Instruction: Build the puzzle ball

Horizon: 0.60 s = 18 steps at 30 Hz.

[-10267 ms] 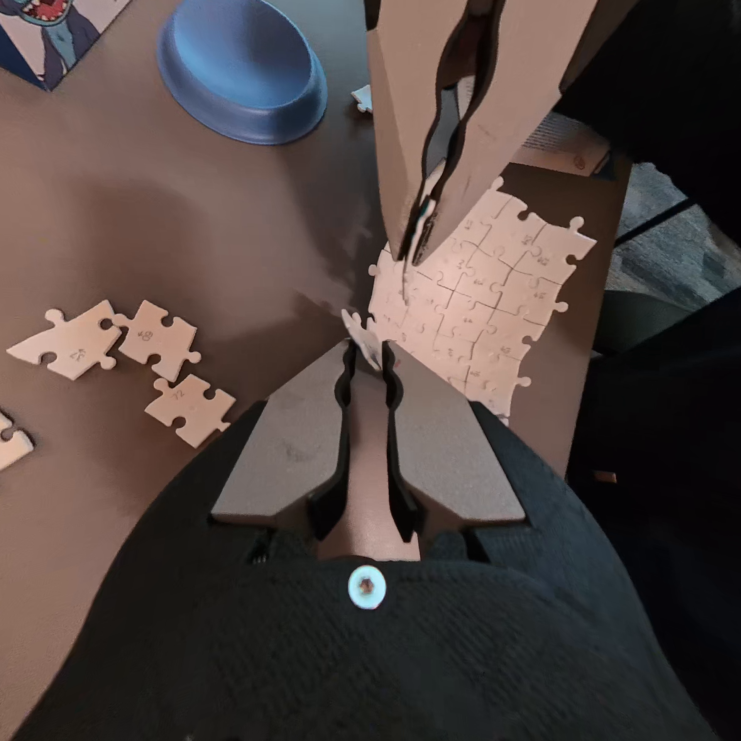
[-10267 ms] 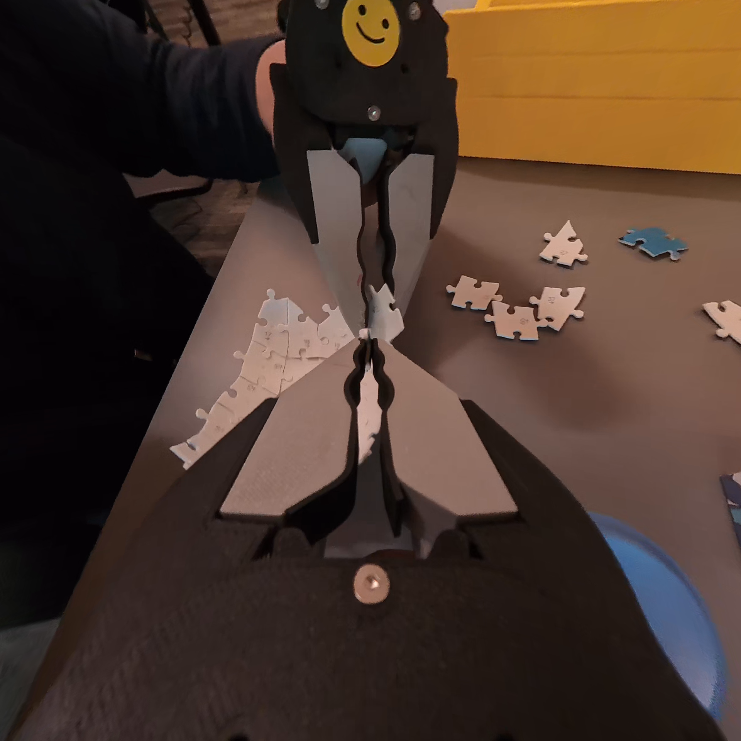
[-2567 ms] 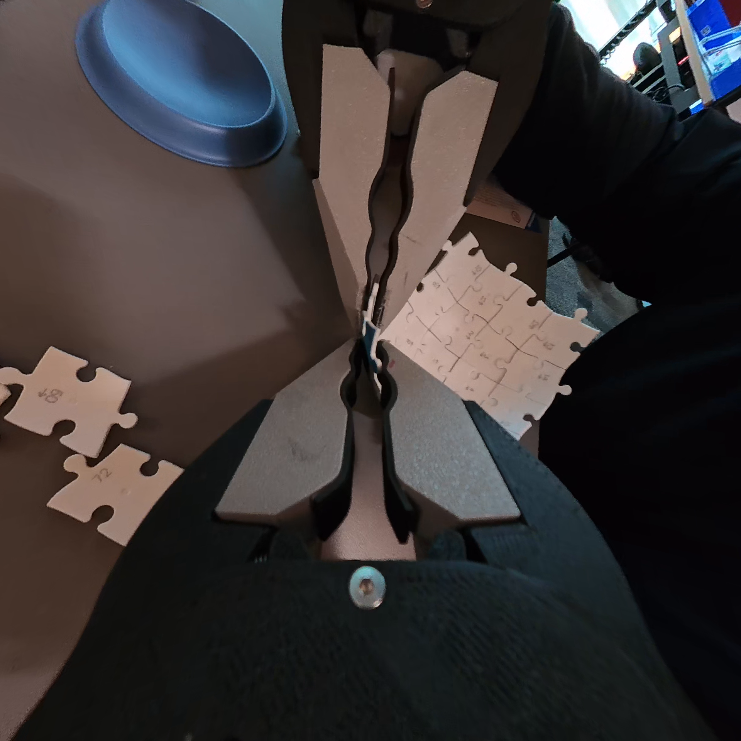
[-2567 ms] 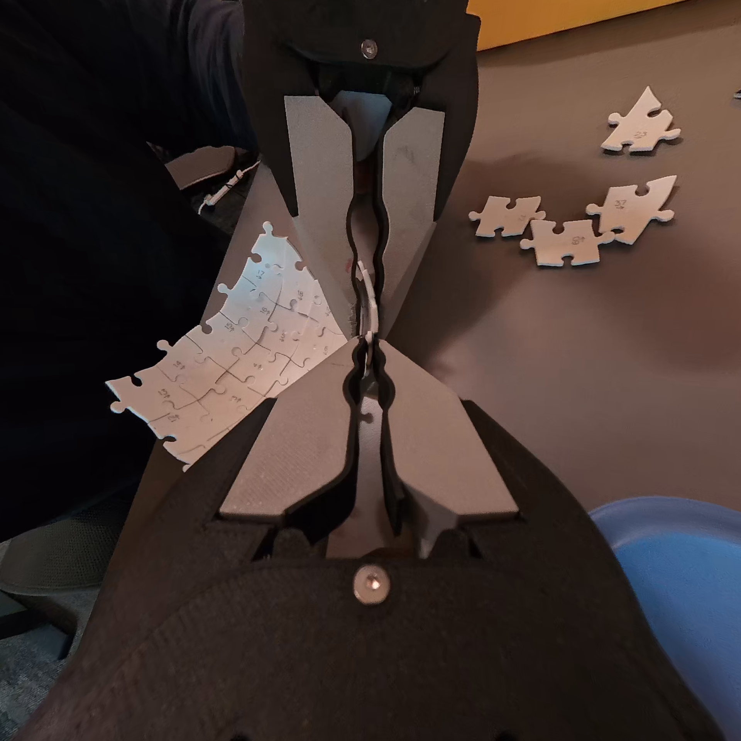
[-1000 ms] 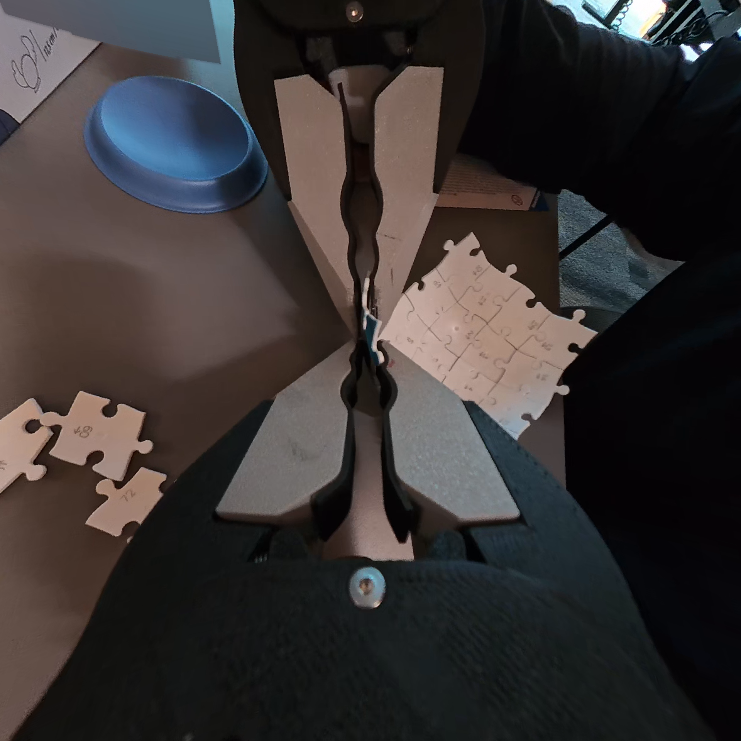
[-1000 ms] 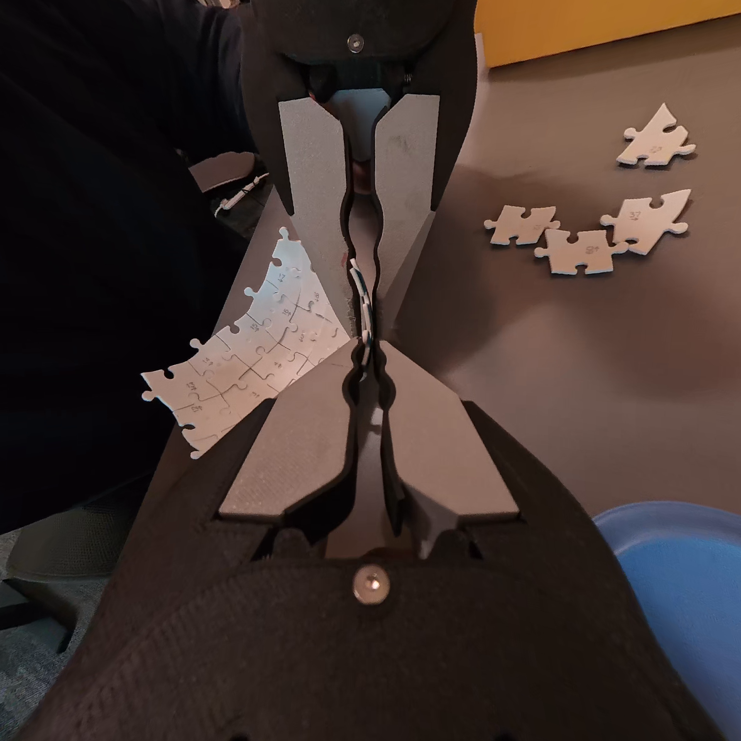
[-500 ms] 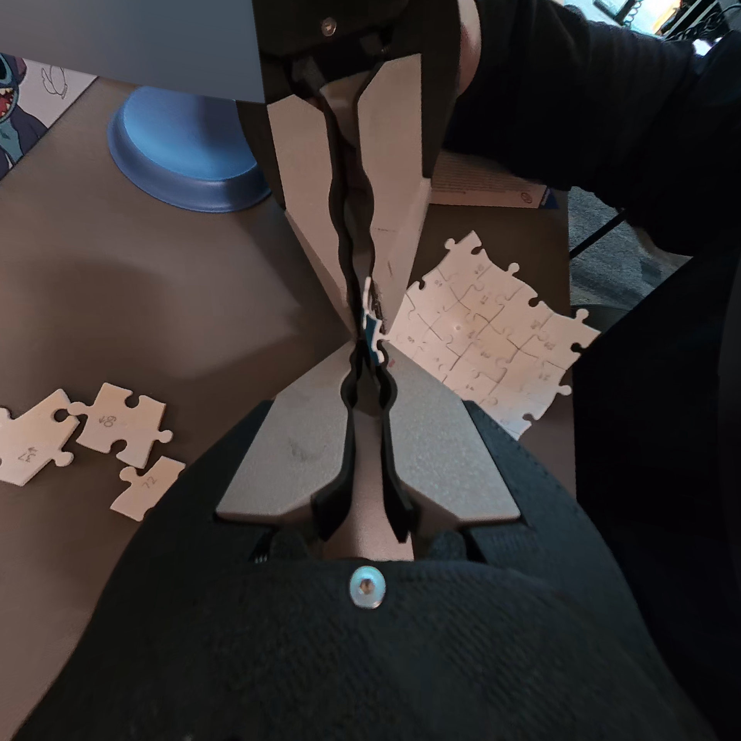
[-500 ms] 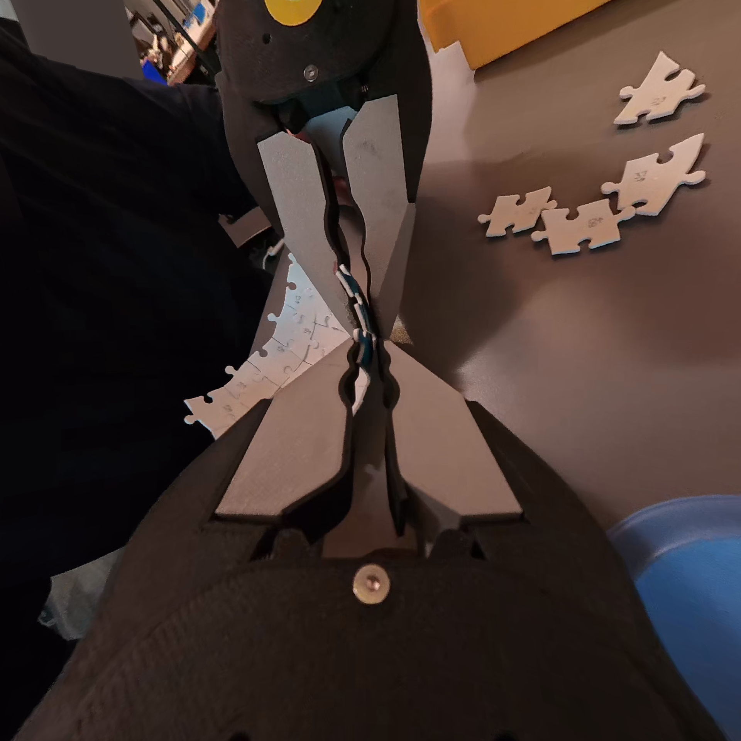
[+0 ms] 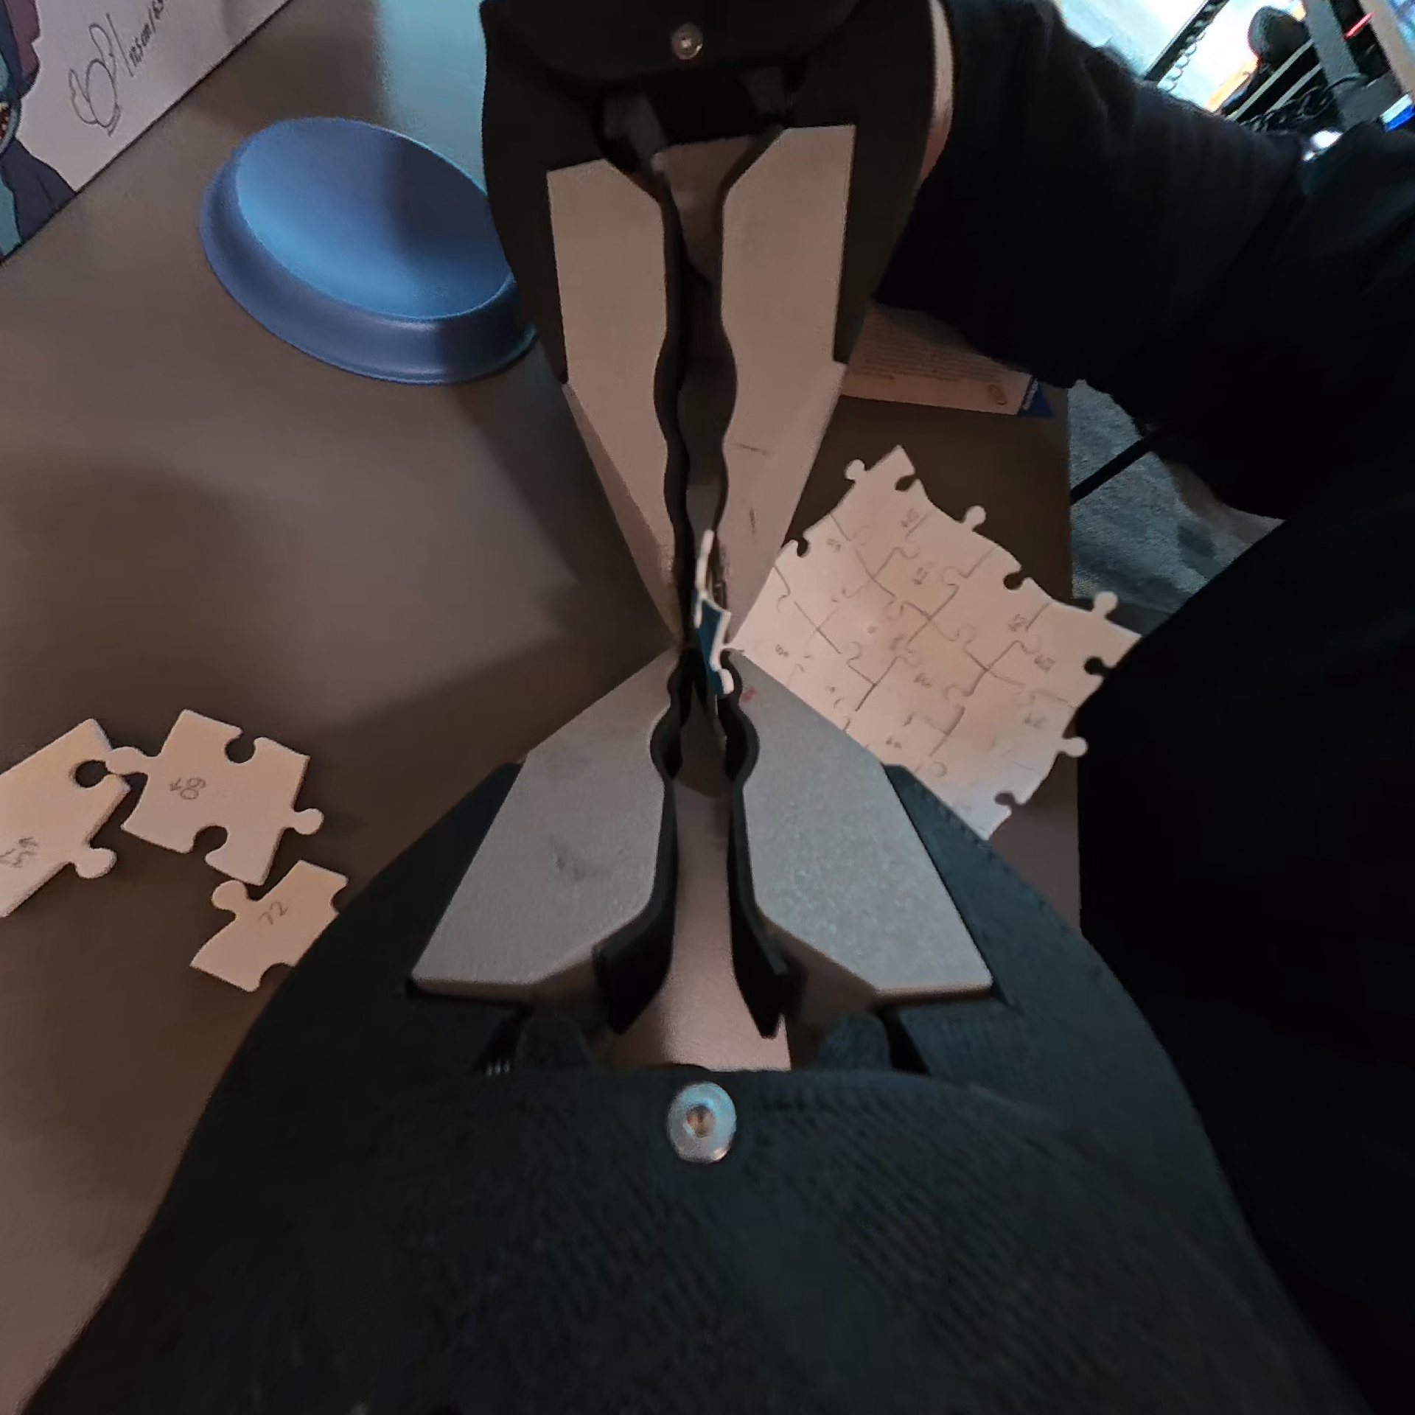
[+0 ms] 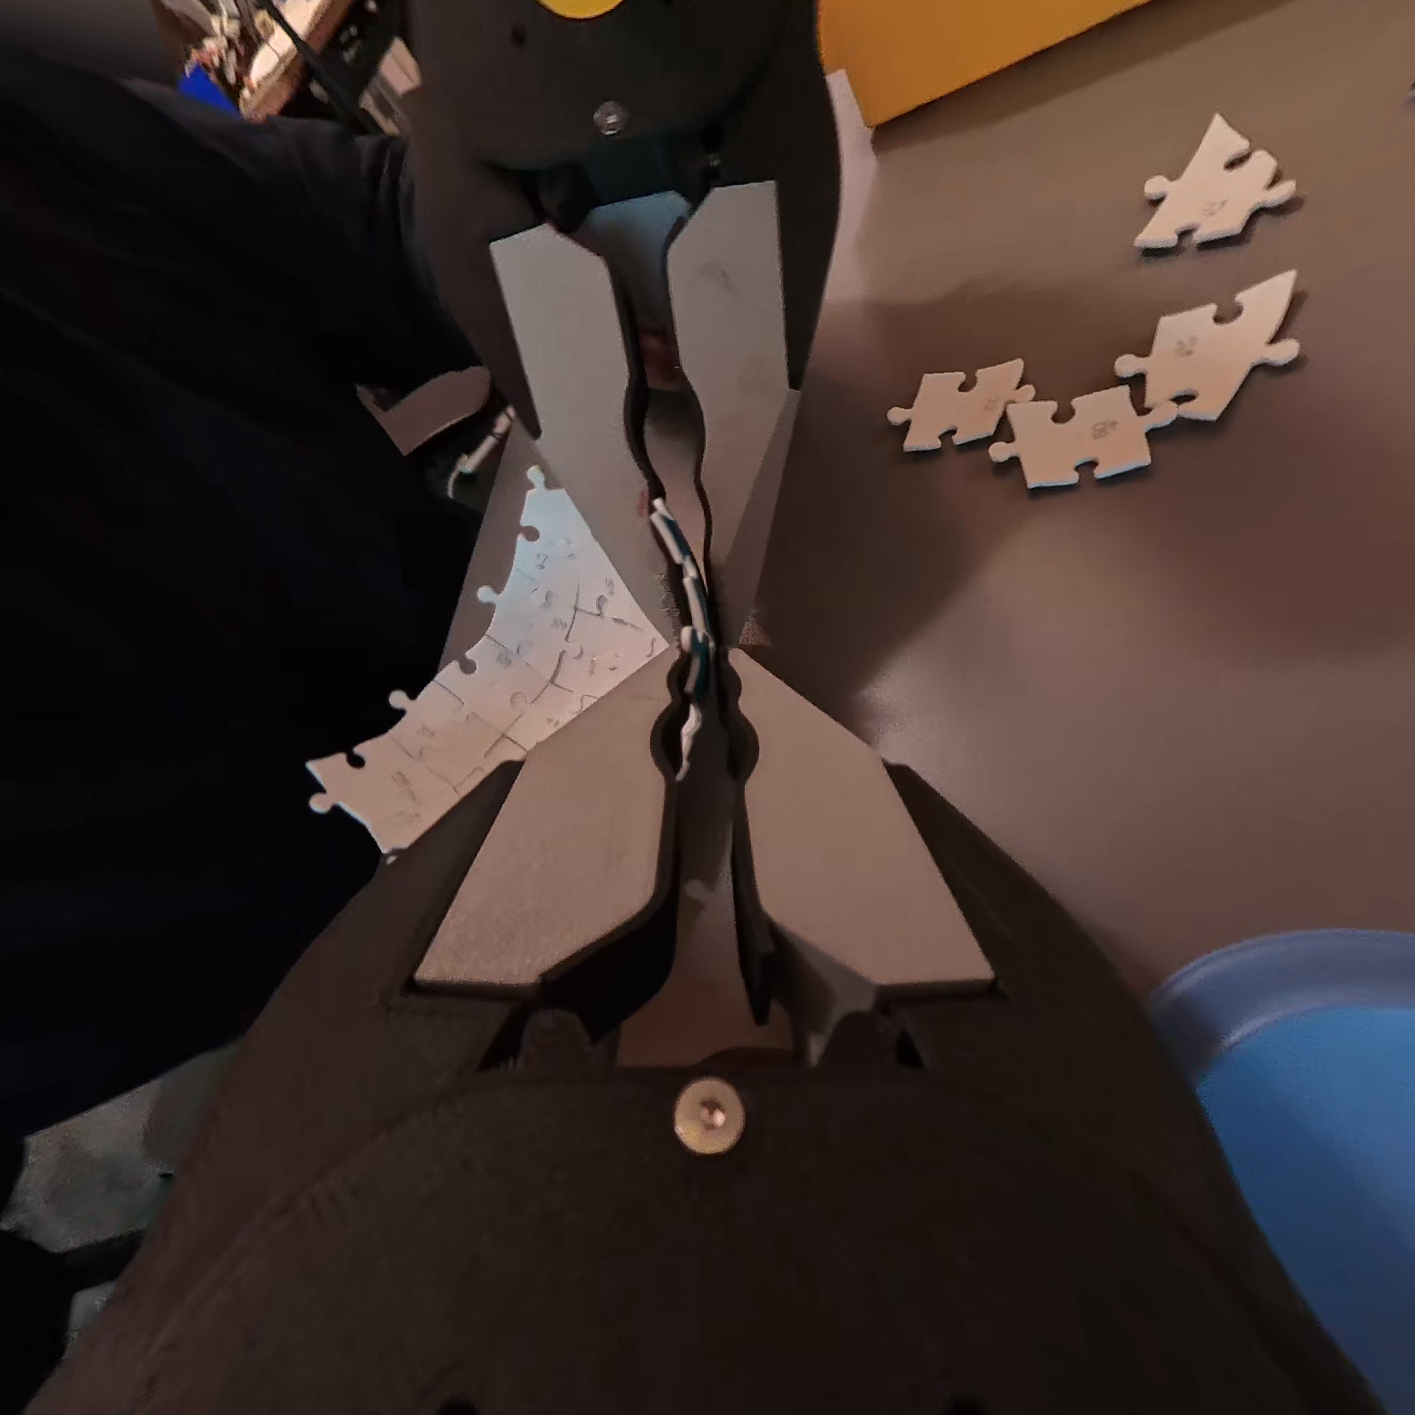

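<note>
Looking along my left gripper [image 9: 700, 674], I have its two grey fingers pinched almost together on a small puzzle piece [image 9: 717, 647], white with a blue face, held edge-on at the tips. My right gripper [image 9: 700, 589] comes in from straight ahead, tip to tip with mine, its fingers narrowed on a second piece [image 9: 708, 563] that meets the first. Both tools hang above the brown table [image 9: 306, 536], pointing at each other in one line. Beneath and to the right lies the assembled puzzle sheet [image 9: 934, 658], white side up near the table edge. Three loose pieces [image 9: 214, 812] lie at the left, and a blue dish [image 9: 360, 253] stands beyond them. A dark sleeve [image 9: 1110, 199] runs back from the far tool.

From my right gripper [image 10: 700, 674], the picture is mirrored: my fingers are closed down on a thin blue-and-white piece [image 10: 693, 689], seen edge-on. It joins the piece [image 10: 681, 566] nipped in the left gripper [image 10: 689, 605] opposite, whose fingers stand only a sliver apart. The assembled sheet [image 10: 498, 689] shows at the left below both tools. Loose white pieces [image 10: 1072, 436] lie on the table [image 10: 1072, 689] at the right, the blue dish [image 10: 1302, 1087] sits at the lower right, and a yellow box [image 10: 957, 53] stands at the far edge.
</note>
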Motion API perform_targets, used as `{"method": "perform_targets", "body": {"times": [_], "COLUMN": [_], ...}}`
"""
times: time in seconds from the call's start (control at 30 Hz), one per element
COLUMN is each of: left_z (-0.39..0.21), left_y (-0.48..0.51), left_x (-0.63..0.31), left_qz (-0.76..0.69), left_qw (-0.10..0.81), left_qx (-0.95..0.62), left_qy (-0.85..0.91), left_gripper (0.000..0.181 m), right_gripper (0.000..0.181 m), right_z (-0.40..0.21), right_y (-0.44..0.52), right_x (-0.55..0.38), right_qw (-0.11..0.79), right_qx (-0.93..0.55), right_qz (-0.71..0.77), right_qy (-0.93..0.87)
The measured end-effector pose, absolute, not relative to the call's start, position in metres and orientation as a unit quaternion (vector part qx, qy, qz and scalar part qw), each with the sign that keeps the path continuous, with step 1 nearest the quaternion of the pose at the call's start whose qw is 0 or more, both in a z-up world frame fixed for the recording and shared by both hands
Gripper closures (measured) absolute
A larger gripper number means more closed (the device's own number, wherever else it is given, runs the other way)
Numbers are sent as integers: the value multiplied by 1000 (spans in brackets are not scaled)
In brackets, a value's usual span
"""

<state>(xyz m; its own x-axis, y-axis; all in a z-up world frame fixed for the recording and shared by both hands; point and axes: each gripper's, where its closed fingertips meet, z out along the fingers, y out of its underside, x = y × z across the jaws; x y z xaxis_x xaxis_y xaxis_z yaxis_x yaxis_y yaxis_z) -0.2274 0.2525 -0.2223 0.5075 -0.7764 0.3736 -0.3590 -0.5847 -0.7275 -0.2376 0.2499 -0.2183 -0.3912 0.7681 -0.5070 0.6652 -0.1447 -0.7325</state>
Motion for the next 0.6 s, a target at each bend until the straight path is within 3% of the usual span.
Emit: {"method": "perform_targets", "body": {"times": [0.6], "left_z": [-221], "left_y": [253], "left_x": [-227], "left_qz": [-370], "left_qw": [289], "left_qx": [-816], "left_qy": [336], "left_gripper": [179], "right_gripper": [181], "right_z": [-230], "right_y": [243], "right_x": [-233], "right_qw": [49], "right_qx": [-536], "right_qz": [483], "right_qy": [-691]}}
